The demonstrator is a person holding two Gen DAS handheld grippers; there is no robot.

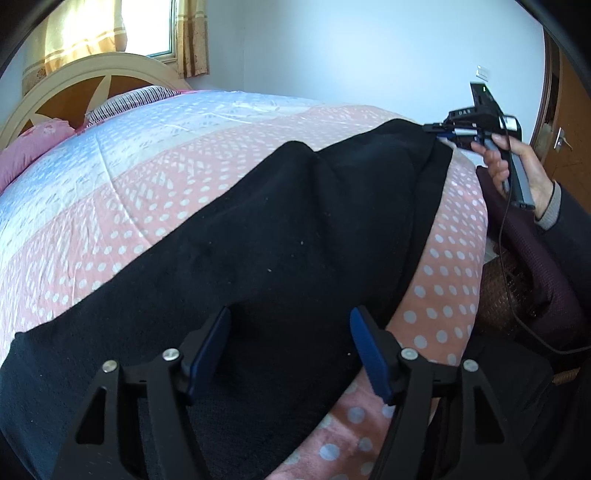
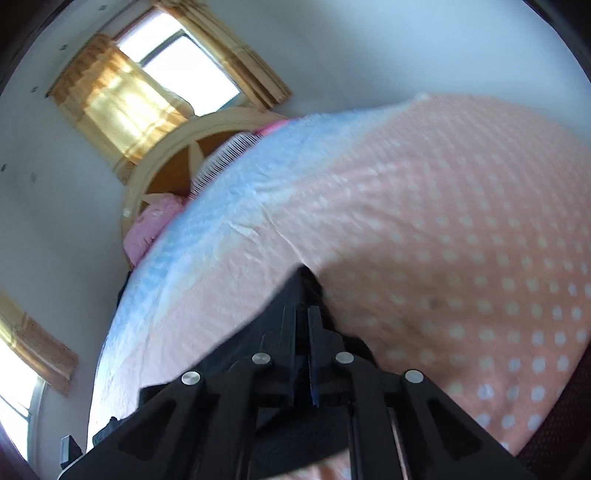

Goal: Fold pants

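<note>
Black pants [image 1: 280, 236] lie spread across the polka-dot quilt [image 1: 122, 192] on the bed. The left tool [image 1: 288, 350] hangs over them, fingers wide apart, gripping nothing. The right tool [image 2: 303, 354] is pinched tight on the far edge of the pants, lifting the cloth.

You have the pants [image 1: 280, 236] lying across the near part of the bed [image 1: 122, 177], running from near left to far right. The pillows [image 1: 33, 147] lie at the far left end against the headboard [image 1: 92, 77], with the window [image 1: 147, 26] behind it.
</note>
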